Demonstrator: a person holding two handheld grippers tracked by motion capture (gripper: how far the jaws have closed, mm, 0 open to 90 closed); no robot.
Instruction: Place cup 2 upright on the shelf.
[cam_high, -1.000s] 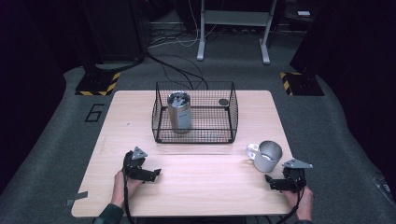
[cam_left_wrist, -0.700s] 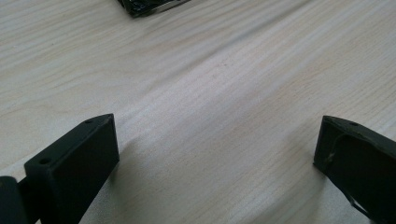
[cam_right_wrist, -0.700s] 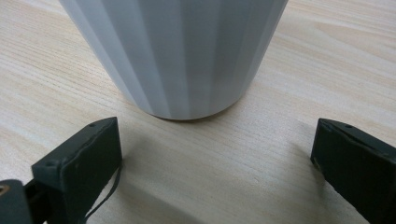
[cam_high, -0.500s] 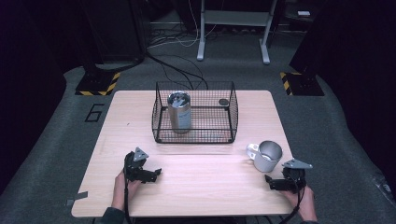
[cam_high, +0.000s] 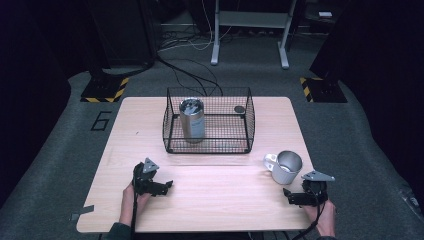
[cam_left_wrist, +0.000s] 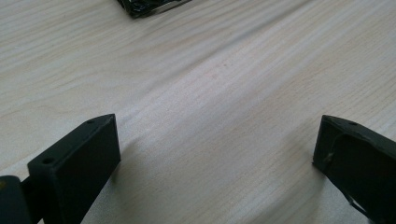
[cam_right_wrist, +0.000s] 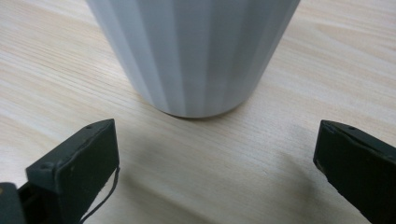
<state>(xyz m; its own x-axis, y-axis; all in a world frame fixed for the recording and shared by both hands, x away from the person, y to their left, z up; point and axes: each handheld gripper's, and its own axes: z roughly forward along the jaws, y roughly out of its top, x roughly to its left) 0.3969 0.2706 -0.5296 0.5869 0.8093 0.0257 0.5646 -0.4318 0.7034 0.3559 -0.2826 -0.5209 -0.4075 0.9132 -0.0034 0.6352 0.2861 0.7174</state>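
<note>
Up close, the mug (cam_right_wrist: 194, 51) is cut off above its ribbed base; it stands on the table (cam_high: 220, 195) just ahead of the right gripper (cam_high: 294, 196), jaws wide apart. Left gripper (cam_high: 164, 185) likewise gapes over bare wood.

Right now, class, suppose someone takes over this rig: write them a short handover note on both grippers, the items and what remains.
Left gripper: open, empty, low over the pale wooden table, jaws wide apart.
Right gripper: open, empty, pointing at the white ribbed mug, which stands upright just ahead of its jaws, untouched.
The black wire basket sits at the table's far middle, holding an upright steel tumbler and a small dark disc.
Done: nothing gripped yet.
Left: probably close the right gripper on the mug; where it goes is unclear.
</note>
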